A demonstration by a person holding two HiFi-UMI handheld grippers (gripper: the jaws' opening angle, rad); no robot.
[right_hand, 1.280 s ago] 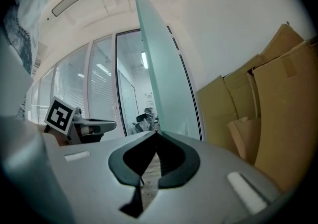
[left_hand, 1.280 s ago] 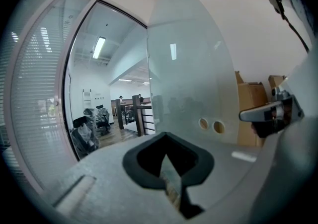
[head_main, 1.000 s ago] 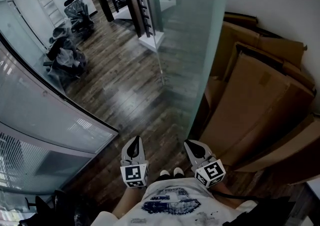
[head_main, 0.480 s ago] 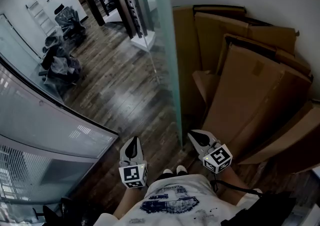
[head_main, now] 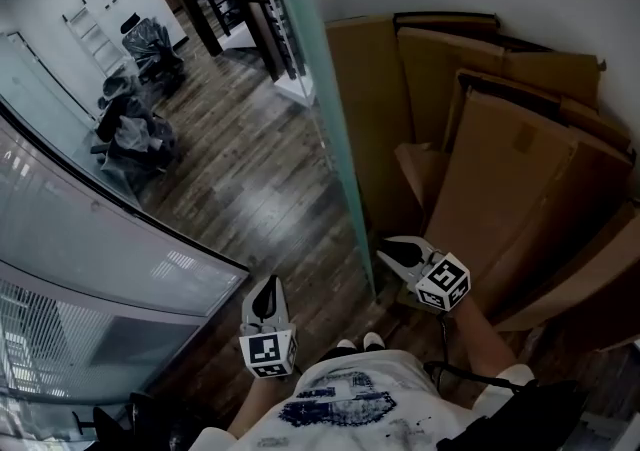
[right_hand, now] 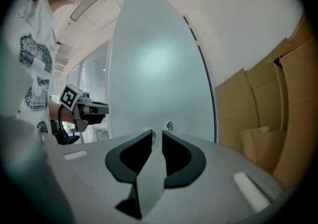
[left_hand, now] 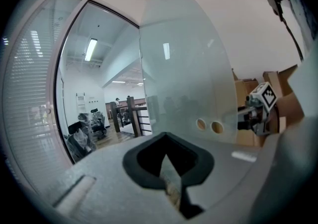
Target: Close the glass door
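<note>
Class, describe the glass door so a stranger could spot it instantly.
Find the dark wooden floor. At its right edge, beside the cardboard, stands the glass door: a frosted pane with two round holes, unlike the framed glass wall opposite.

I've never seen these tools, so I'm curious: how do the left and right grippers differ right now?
The left gripper has its jaws together; the right gripper holds its jaws slightly apart, having just been opening them, with nothing between. The left gripper is over the wooden floor on one side of the glass door; the right gripper is on the other side, by the cardboard. Both carry a marker cube.
</note>
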